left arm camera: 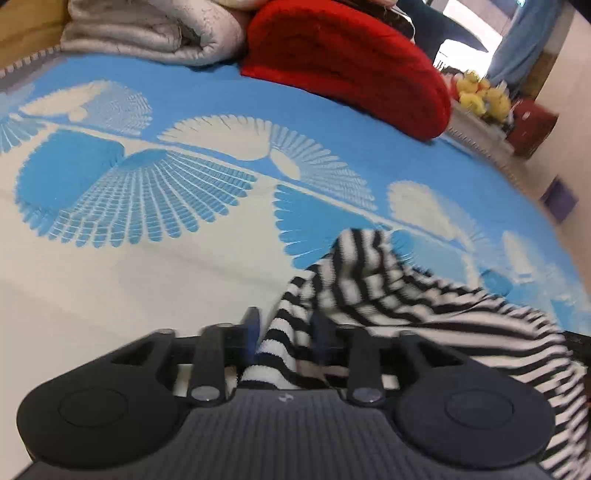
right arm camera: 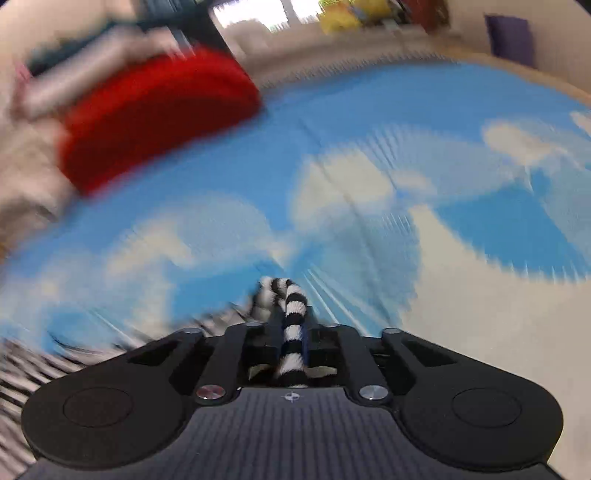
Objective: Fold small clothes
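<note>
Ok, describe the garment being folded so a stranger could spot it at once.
Find the bed with the blue-and-white sheet. At its far end lie a grey quilt and a red blanket; nearer the camera, the garment lies crumpled. Only it has black-and-white stripes.

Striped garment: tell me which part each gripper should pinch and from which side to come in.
Grip the striped garment at its edges. The right gripper already pinches a narrow bunched strip of it, a good hold. The left gripper has a thicker fold between its fingers; best to come in low over the blue and white bedspread and pinch one outer edge, since the cloth there is heaped.
</note>
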A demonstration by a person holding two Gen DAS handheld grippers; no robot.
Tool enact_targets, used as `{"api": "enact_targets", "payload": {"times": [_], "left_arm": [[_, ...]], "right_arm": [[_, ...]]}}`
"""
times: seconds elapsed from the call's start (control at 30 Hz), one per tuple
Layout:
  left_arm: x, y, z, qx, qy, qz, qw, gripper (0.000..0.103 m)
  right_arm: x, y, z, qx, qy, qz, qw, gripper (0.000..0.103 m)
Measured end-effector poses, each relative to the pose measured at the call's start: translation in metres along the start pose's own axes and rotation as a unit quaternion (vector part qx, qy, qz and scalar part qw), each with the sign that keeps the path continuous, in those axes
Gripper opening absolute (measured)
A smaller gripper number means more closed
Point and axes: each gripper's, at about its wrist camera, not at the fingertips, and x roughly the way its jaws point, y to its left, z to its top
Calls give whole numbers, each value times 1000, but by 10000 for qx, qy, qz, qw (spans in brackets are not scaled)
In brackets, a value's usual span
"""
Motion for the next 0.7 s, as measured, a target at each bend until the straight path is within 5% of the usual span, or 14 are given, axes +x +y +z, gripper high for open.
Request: {"api": "enact_targets", "payload": {"times": [0.1, 0.2, 0.3, 0.53, 0.7], "left_arm": [[-17, -5, 8, 73, -281, 33, 9996, 83], [-55, -6, 13, 40, -804, -11, 9968, 90], [-93, -10, 6, -91, -973, -159, 9951, 93], [-175, -31, -52, 483, -453, 109, 9977, 94], [-194, -2, -118, 736, -631, 323, 9948, 102]], "right_arm": [[-26, 3, 17, -29, -226, -31, 9997, 42], [-102, -17, 26, 581, -1110, 454, 9911, 60], [-173, -30, 11, 787, -1457, 444, 9852, 71], [-239, -49, -108, 379, -1002, -384, 9935, 65], [-225, -69, -154, 762, -48, 226, 9968, 64]]}}
